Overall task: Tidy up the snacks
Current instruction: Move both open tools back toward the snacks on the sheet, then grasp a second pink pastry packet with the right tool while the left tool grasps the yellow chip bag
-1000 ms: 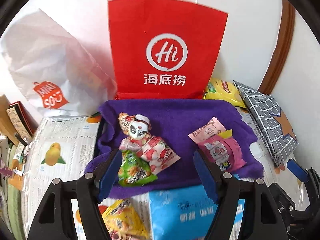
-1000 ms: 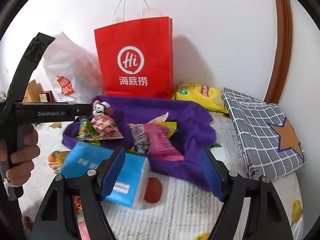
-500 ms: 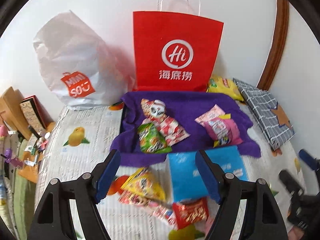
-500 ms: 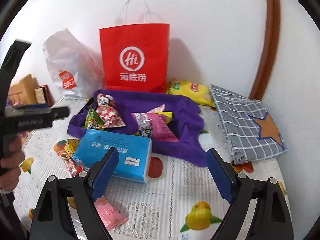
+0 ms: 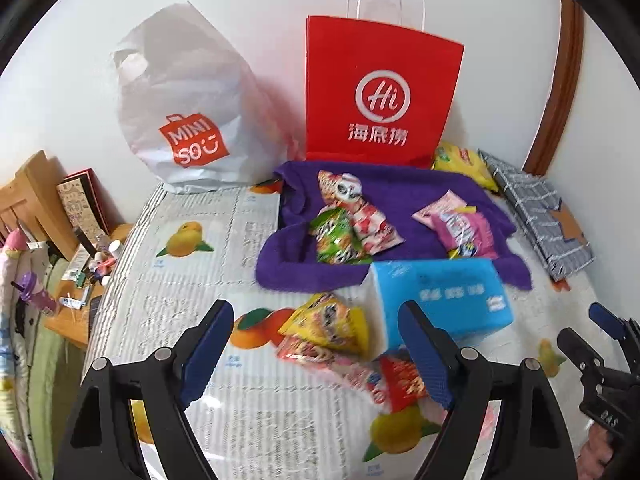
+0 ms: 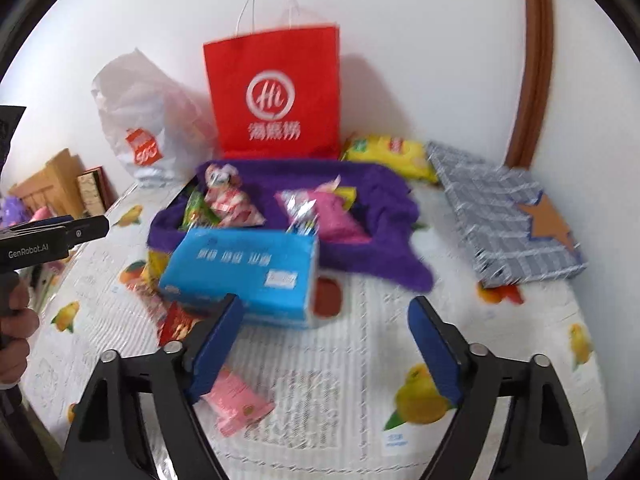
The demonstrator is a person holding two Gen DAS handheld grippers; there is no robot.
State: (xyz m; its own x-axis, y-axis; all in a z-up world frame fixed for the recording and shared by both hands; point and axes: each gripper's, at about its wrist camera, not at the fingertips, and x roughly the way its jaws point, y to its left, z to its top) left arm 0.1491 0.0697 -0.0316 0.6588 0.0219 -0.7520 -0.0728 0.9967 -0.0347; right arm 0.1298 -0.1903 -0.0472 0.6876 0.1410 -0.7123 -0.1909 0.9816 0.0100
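We've backed both off since a second ago. Left gripper [image 5: 316, 344] wide, empty, yellow crinkly snack packet [image 5: 328, 326] at its 12 o'clock. Soft purple fabric tray [image 5: 408, 256] further away; right gripper [image 6: 326, 332] wide, empty.

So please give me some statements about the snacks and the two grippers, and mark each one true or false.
1. The left gripper holds a snack. False: its fingers are open and hold nothing.
2. The green snack packet lies on the purple towel. True.
3. The blue tissue pack lies inside the red paper bag. False: it lies on the table in front of the towel.
4. The right gripper is open and holds nothing. True.
5. A yellow snack packet lies off the towel. True.
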